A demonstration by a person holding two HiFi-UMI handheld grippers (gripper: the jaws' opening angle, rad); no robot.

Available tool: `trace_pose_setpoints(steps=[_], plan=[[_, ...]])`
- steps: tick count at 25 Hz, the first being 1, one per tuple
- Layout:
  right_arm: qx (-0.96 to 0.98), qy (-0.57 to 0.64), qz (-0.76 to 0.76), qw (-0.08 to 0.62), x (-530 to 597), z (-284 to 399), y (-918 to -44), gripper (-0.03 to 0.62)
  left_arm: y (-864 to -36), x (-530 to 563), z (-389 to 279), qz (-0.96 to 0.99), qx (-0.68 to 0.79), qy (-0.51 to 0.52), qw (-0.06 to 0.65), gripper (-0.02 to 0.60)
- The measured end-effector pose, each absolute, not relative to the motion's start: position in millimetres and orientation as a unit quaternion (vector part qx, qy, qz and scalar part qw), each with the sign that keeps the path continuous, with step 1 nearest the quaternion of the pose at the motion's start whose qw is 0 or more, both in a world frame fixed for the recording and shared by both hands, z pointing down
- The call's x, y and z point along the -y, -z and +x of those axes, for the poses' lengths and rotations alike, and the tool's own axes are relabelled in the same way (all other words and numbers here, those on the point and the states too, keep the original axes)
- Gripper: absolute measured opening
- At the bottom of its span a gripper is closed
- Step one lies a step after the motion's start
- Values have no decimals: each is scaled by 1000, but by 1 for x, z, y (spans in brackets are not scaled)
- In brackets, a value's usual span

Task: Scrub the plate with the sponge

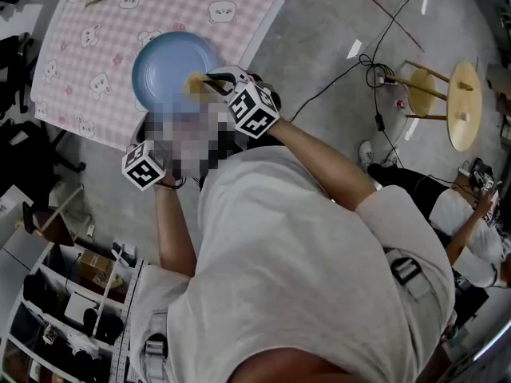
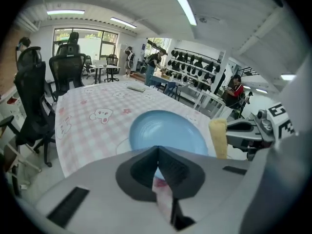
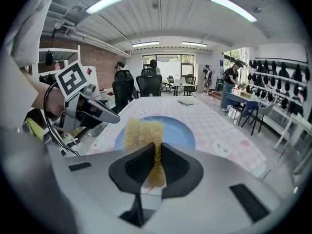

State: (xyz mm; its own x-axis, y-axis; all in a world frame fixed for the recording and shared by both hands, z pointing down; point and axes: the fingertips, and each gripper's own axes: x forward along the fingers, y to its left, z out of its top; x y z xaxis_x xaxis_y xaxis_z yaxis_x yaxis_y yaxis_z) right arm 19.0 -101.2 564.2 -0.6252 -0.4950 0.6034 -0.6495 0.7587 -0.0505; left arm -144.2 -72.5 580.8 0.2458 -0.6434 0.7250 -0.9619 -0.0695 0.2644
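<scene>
Protruding from right hand-held gripper (image 3: 155, 149): sponge (image 3: 141, 130)

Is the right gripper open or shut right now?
Shut. The right gripper pinches the yellow sponge between its jaws, as its own view shows.

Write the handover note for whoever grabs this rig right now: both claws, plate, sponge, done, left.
Left claw: shut, close to the plate's near rim; a grip on it cannot be confirmed.
Right claw: shut on the yellow sponge.
Blue plate: flat on the checked tablecloth, by the table's edge.
The sponge is at the plate's rim; contact unclear.
Done: sponge in the claw.
Left: scrub the plate; no scrubbing traces show.
</scene>
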Motion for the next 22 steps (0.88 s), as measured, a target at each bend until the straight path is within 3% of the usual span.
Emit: trace_pose_setpoints(steps=[9,22], plan=[[919,-124,290,236,65,73,-542,43,-553,33,-16,703,587,-148,372,11],[933,-94,308,162,58,50,-487,43,-490,13,-40,709,633,-114,288,11]])
